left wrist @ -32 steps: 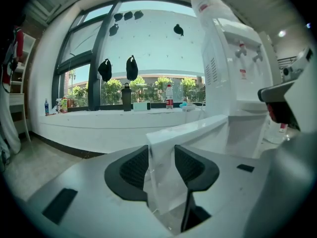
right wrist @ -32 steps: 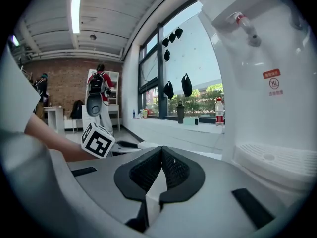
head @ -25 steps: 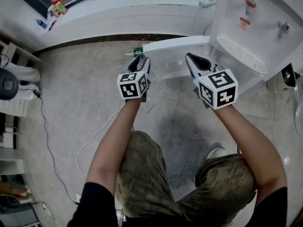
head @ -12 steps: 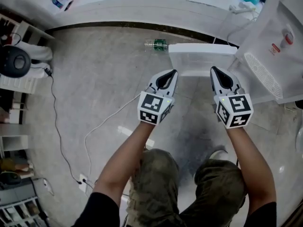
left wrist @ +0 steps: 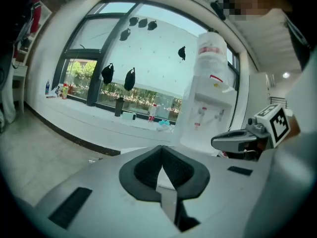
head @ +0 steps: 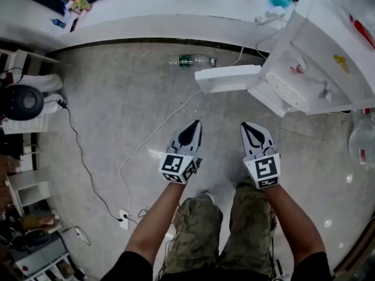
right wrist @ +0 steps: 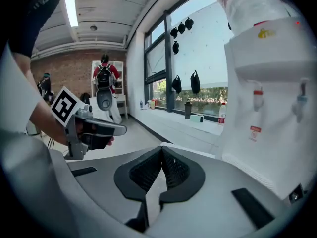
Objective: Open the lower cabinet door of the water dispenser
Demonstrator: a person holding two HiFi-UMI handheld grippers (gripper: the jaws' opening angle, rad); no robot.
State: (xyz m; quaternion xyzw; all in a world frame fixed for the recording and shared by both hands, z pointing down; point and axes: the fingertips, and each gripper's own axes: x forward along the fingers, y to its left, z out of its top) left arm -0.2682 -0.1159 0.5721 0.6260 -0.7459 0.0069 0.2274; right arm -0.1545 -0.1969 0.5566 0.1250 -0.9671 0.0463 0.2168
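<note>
Lower cabinet door (head: 228, 78) already stands swung out from the water dispenser (head: 328, 51), well apart from both grippers. From the left gripper (head: 191, 126) it's at 1 o'clock, from the right gripper (head: 251, 127) at 11. Its long axis runs 9-to-3. Left is nearer the free edge, right nearer the hinge. Both jaws are pressed together, empty. Door is a flat, smooth white plastic slab, jaw pads are black and ribbed, and the floor (head: 117, 98) is glossy grey.
</note>
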